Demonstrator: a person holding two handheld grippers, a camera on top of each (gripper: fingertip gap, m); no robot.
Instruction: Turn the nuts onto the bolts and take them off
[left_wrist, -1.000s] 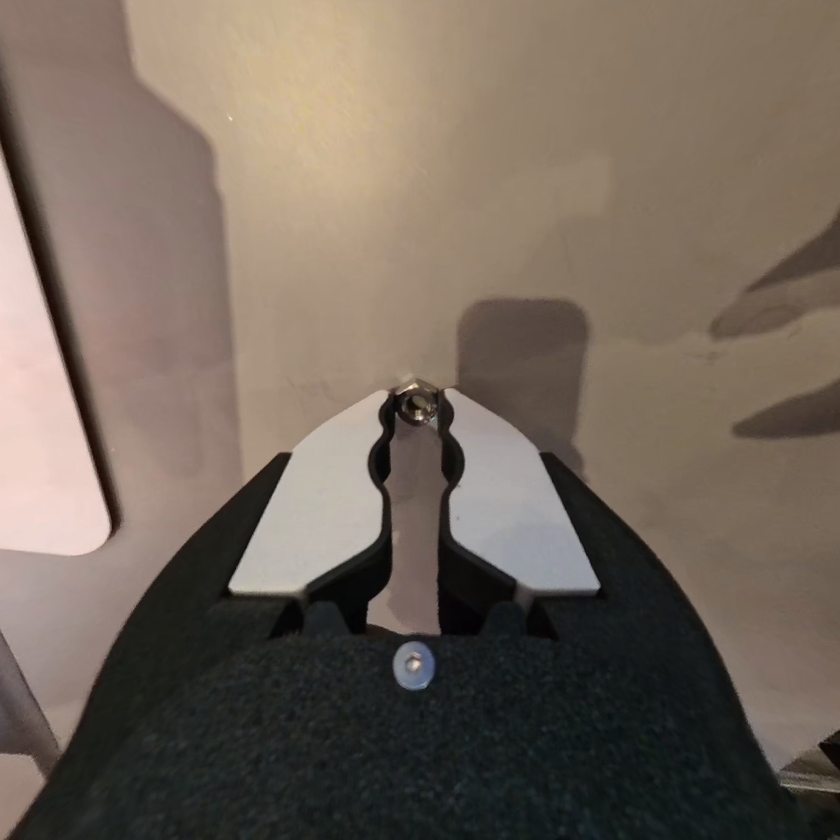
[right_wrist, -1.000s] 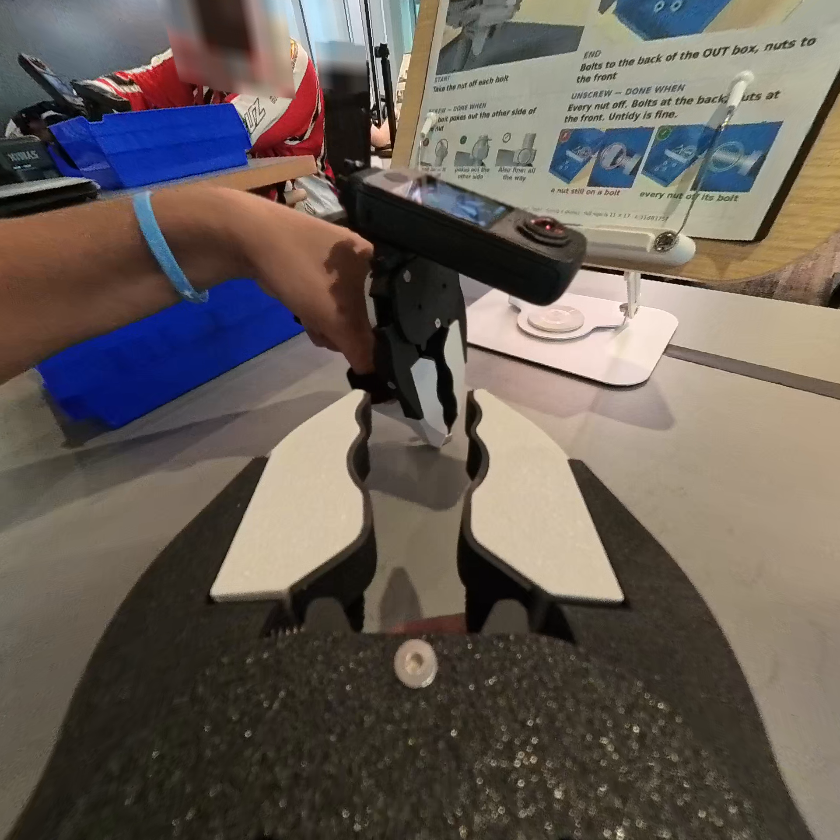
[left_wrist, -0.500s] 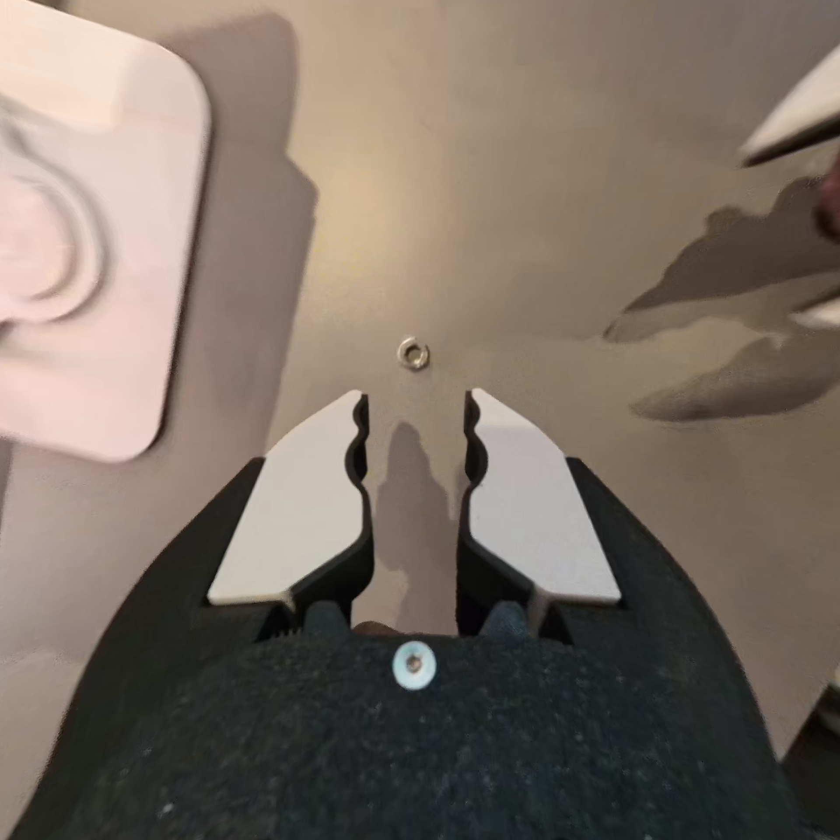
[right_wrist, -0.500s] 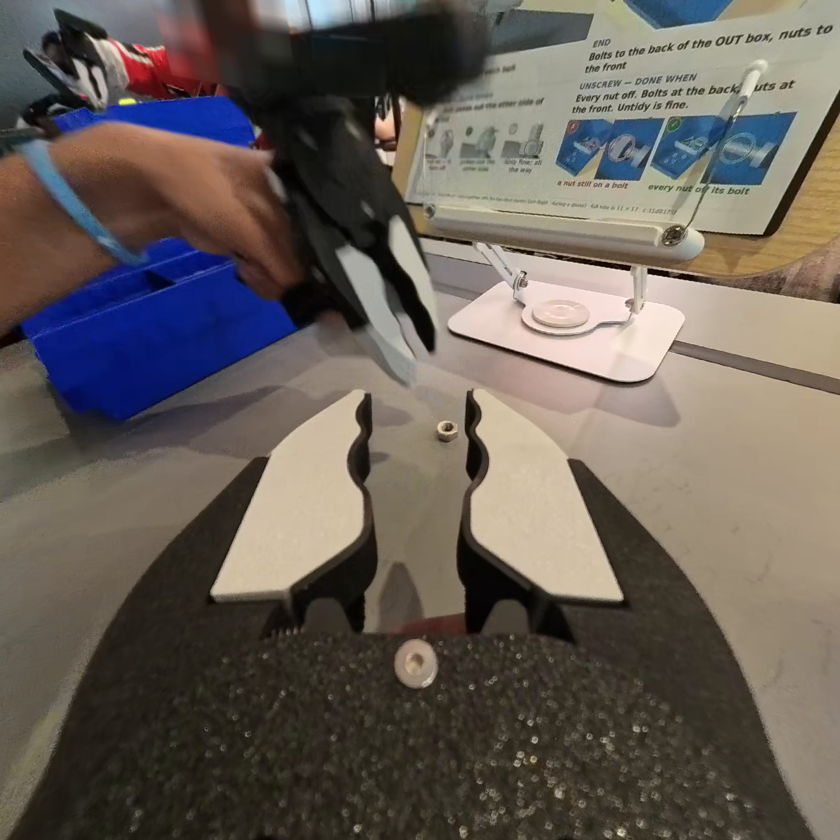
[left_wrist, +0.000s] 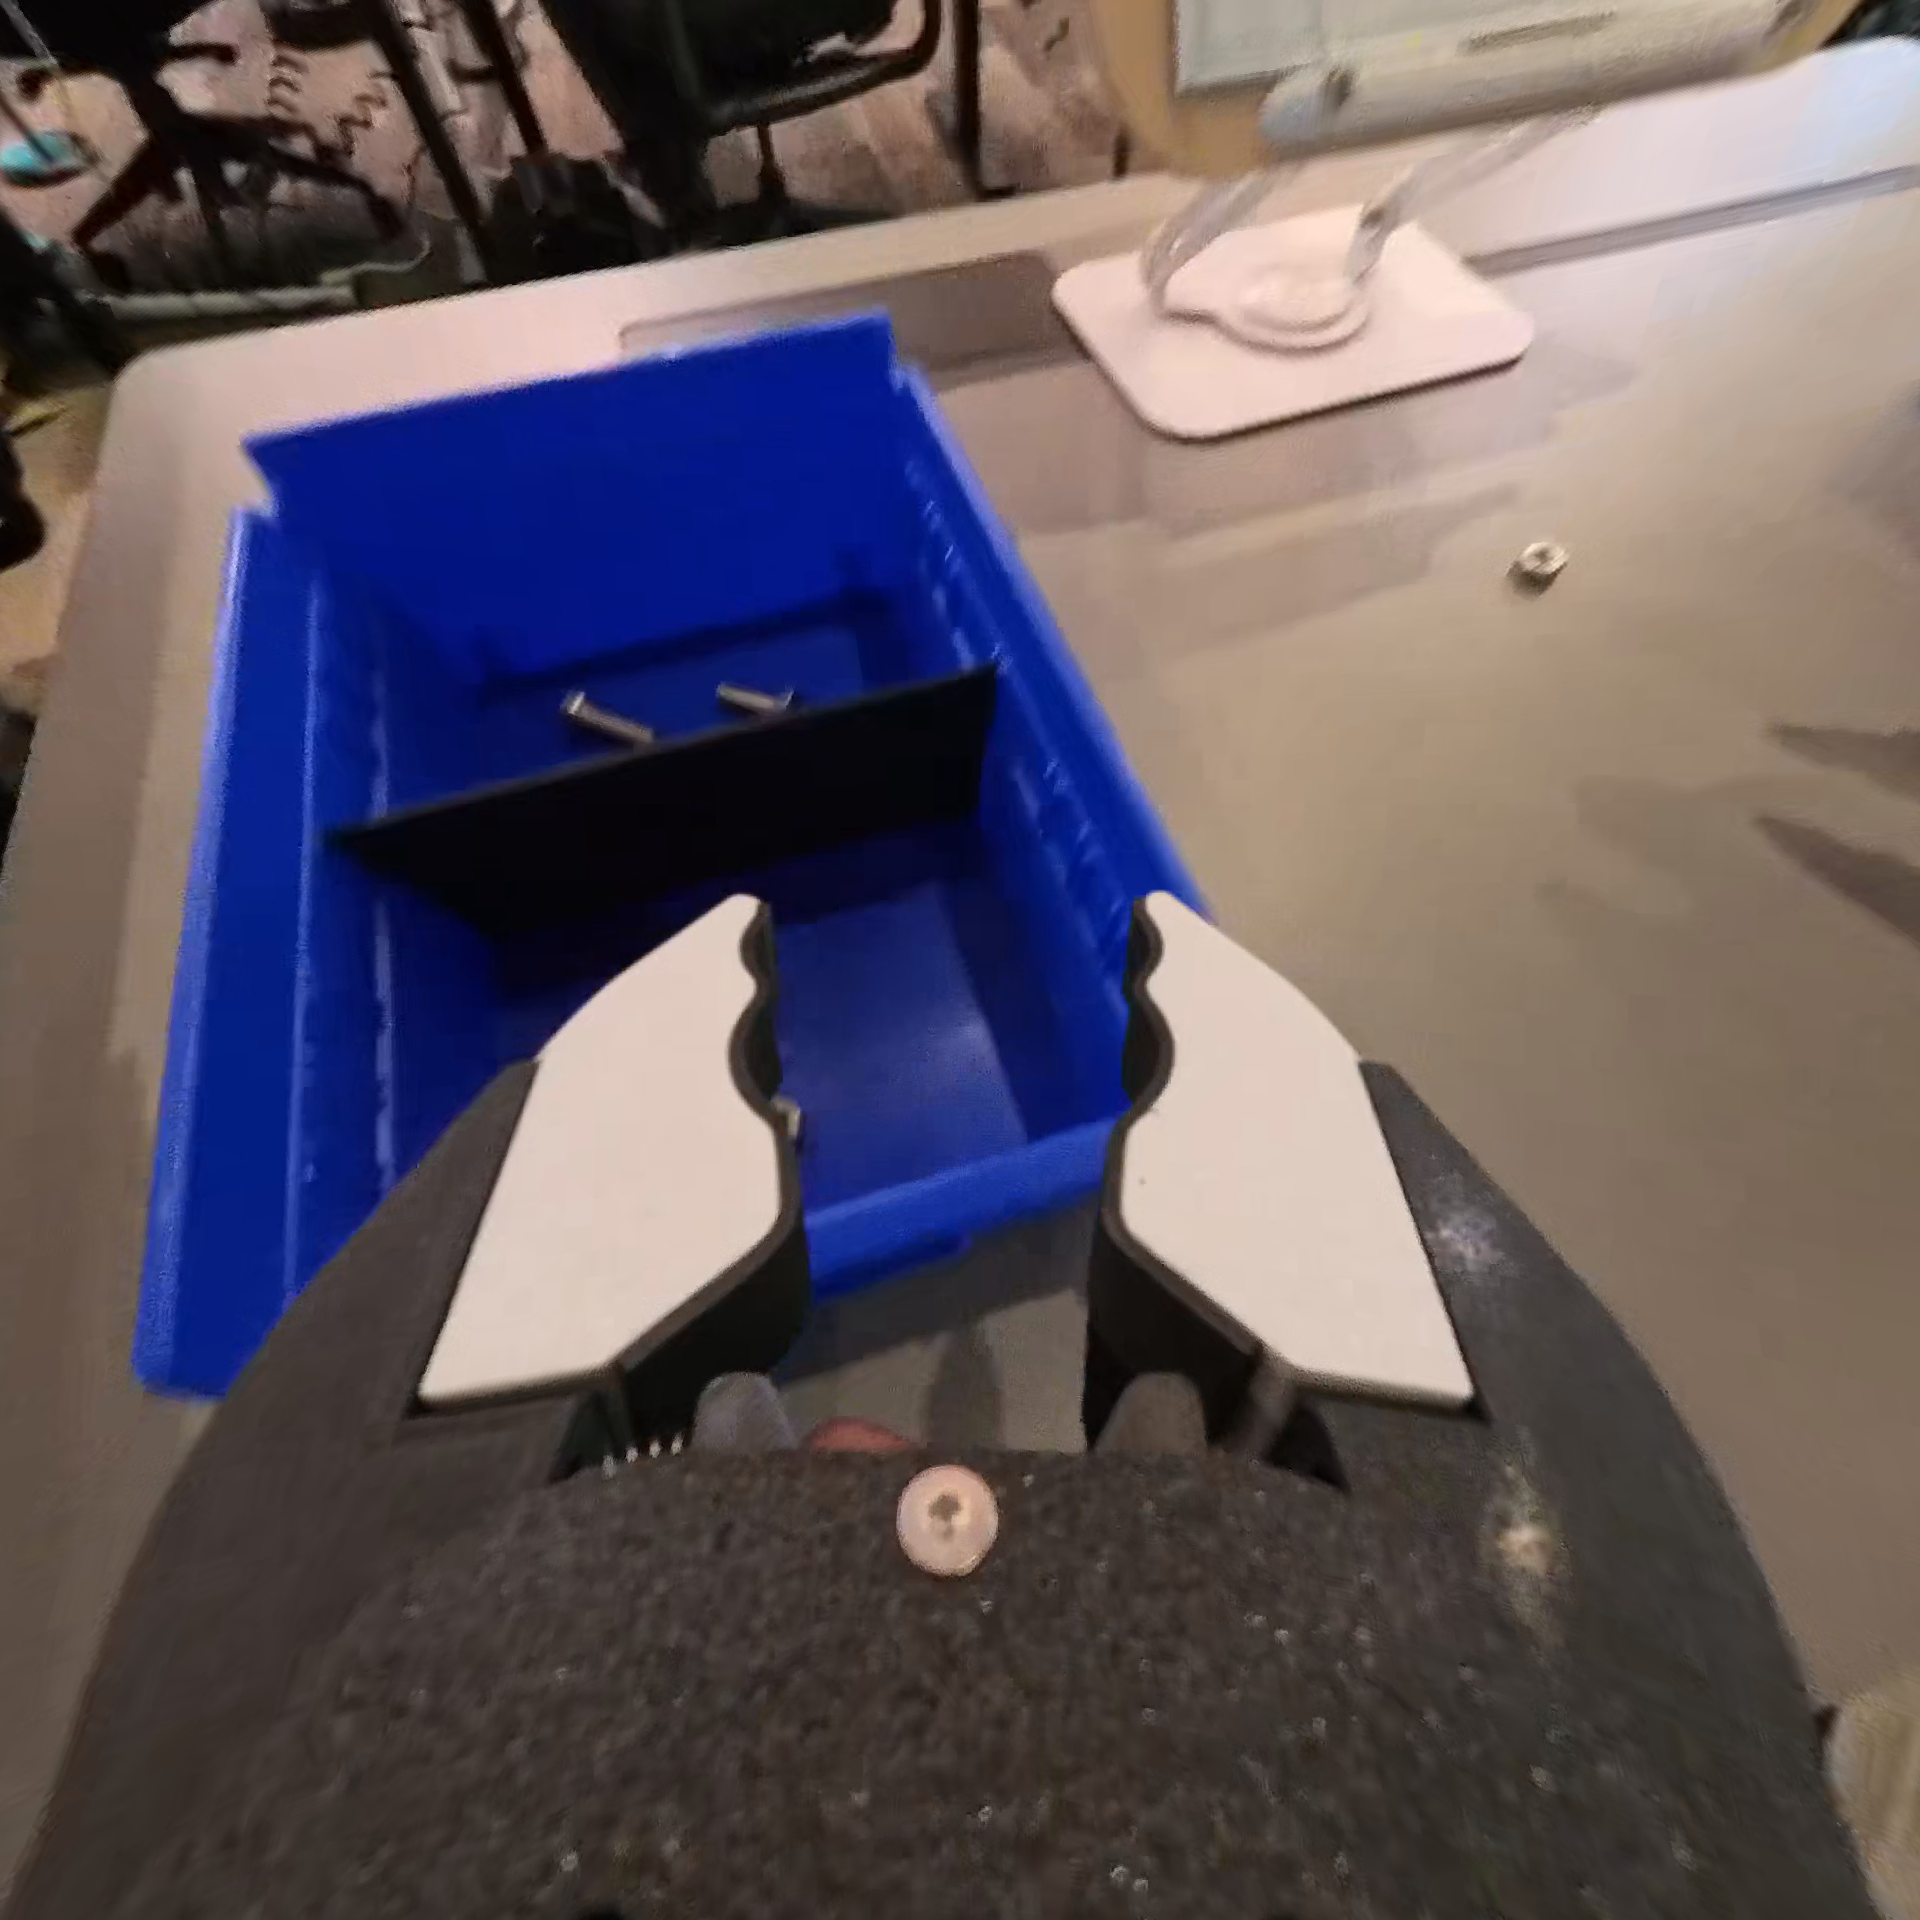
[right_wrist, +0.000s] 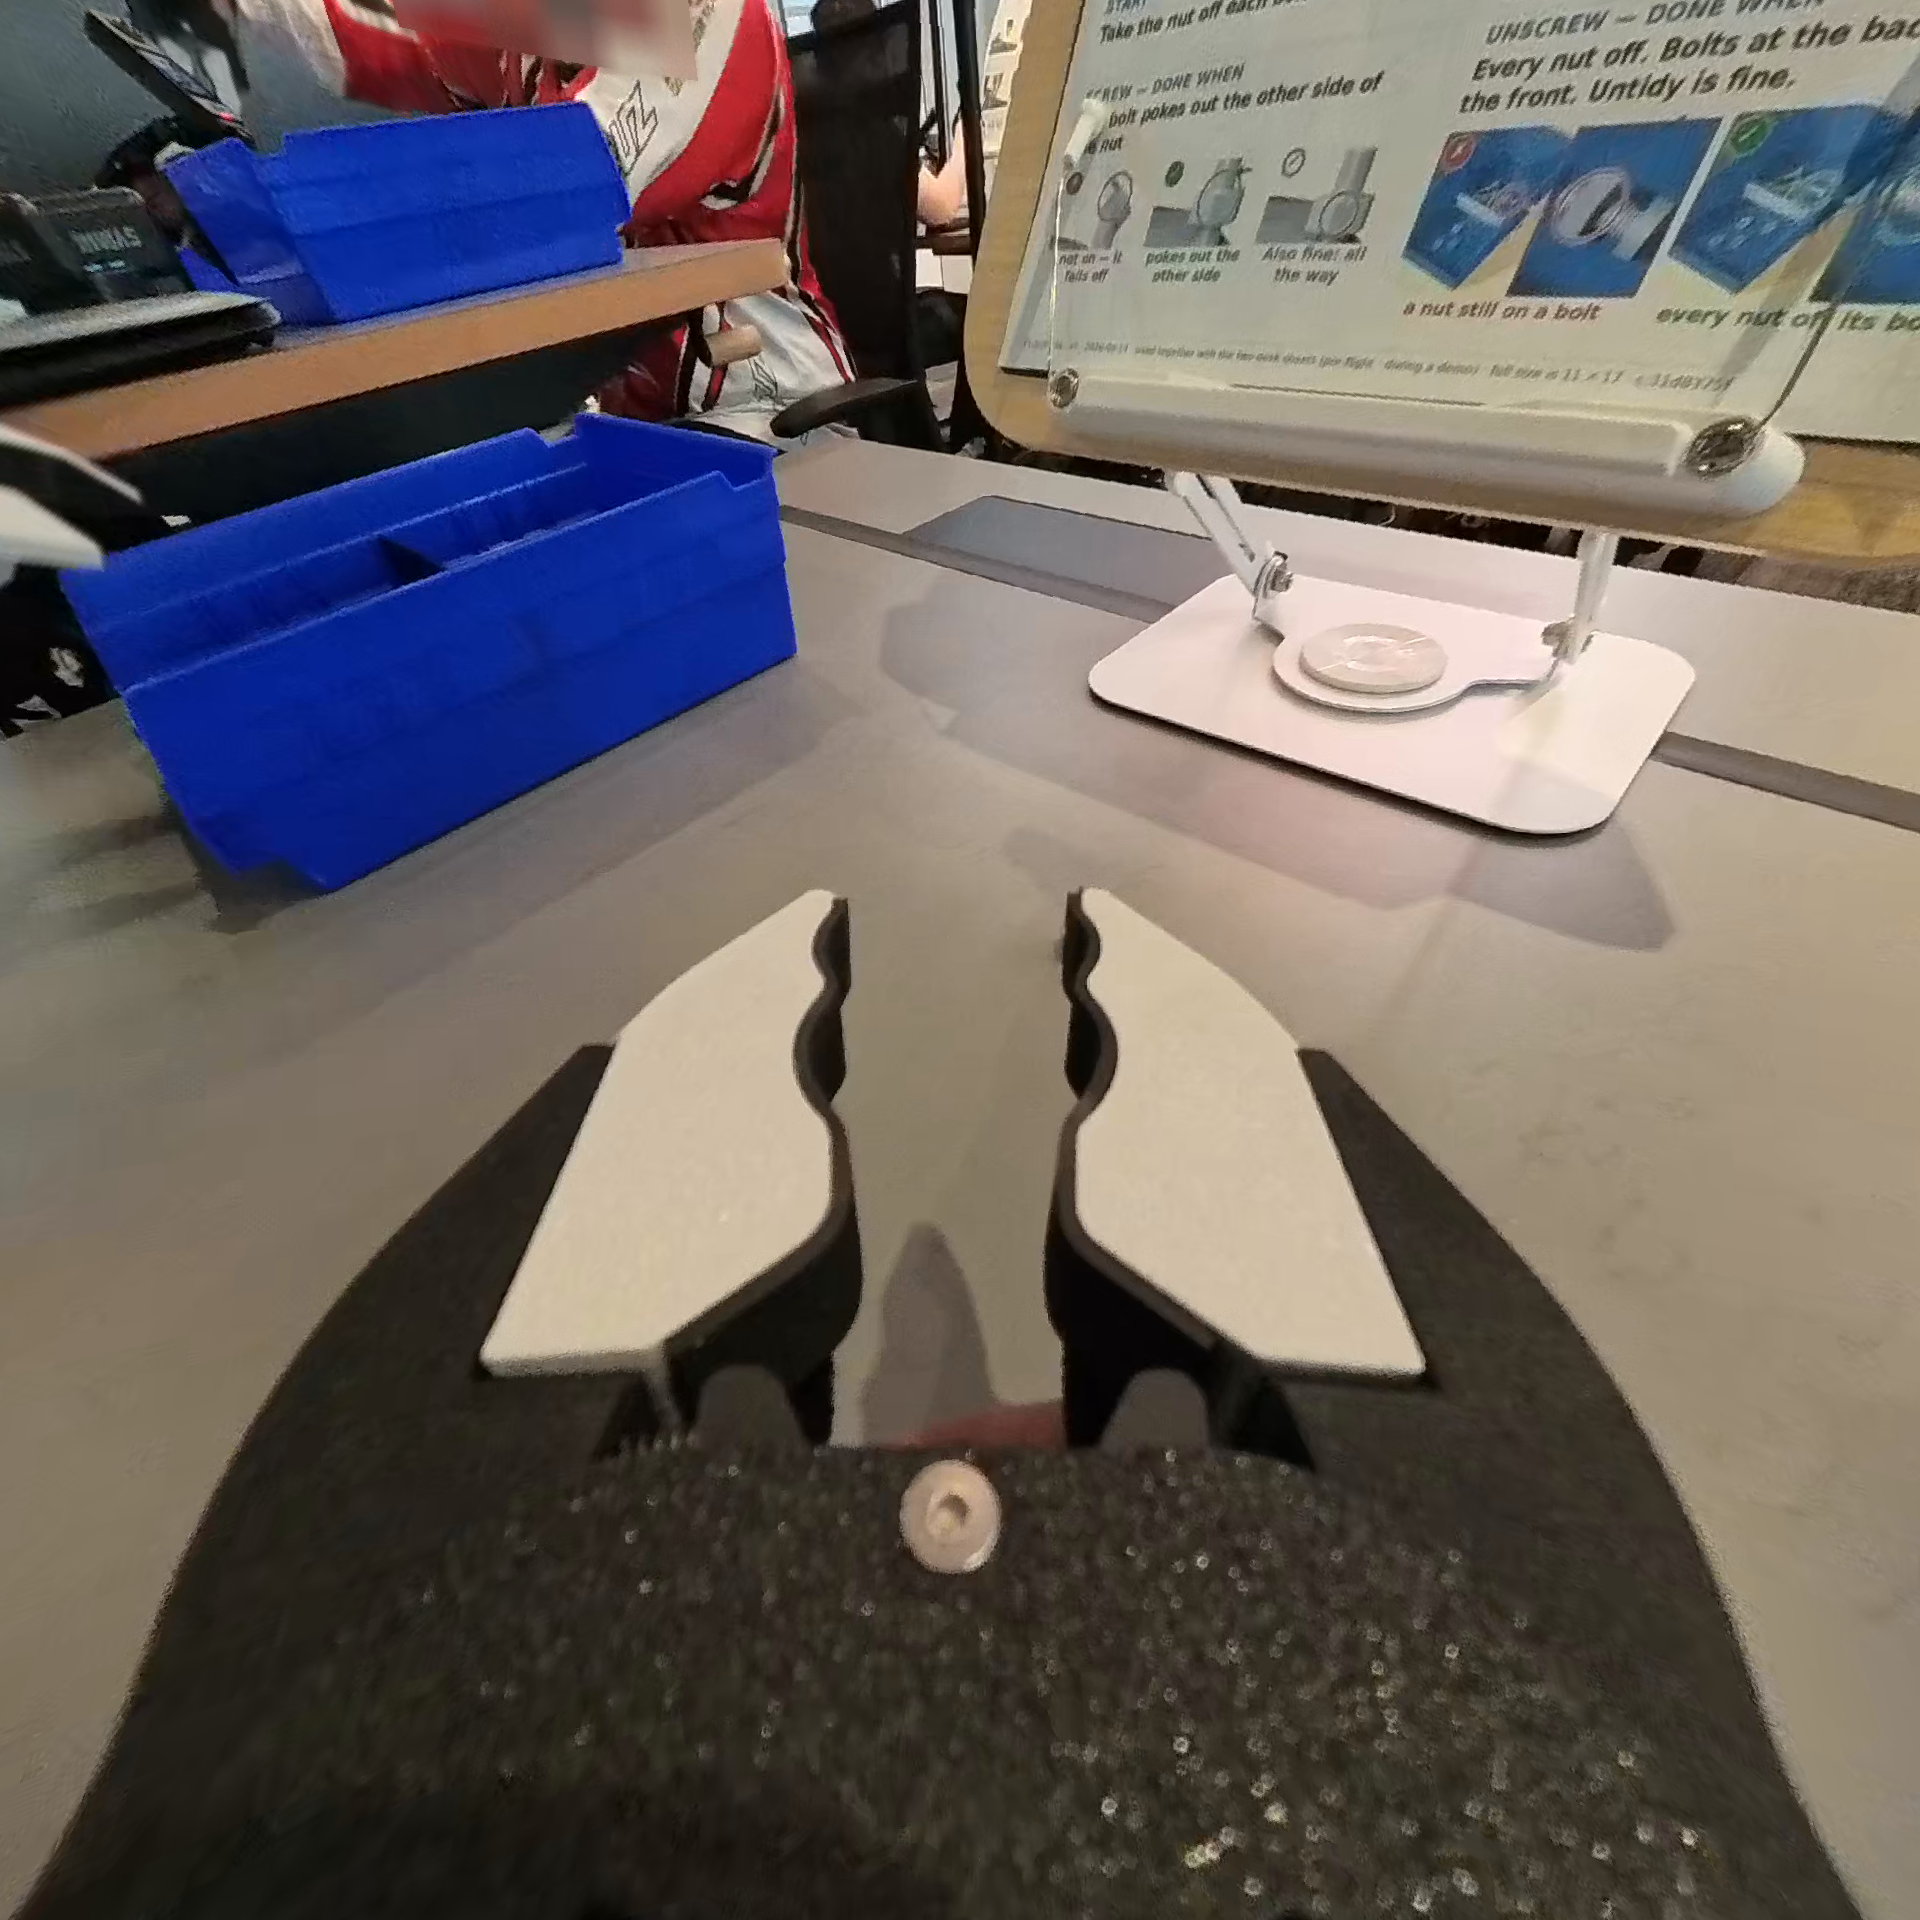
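Note:
My left gripper (left_wrist: 948, 914) is open and empty, hovering over the near compartment of a blue bin (left_wrist: 260, 935). Two bolts (left_wrist: 608, 717) lie in the far compartment behind a dark divider (left_wrist: 675, 810). A small metal piece (left_wrist: 792, 1117) peeks out beside my left finger in the near compartment. One nut (left_wrist: 1538, 566) lies loose on the grey table to the right. My right gripper (right_wrist: 956, 899) is open and empty, low over the table. The same blue bin (right_wrist: 468, 644) is to its front left. The nut is hardly visible in the right wrist view.
A white stand base (right_wrist: 1392, 707) holds an instruction board (right_wrist: 1455, 208) at the back right. A second blue bin (right_wrist: 416, 197) sits on a rear desk, with a person in red and white behind it. The table edge (left_wrist: 62, 727) runs left of the bin. My hands' fingertips stand some 35 cm from each other.
My left gripper let go of the nut on the table, opened wide and swung left to above the blue bin. My right gripper stayed open and hardly moved.

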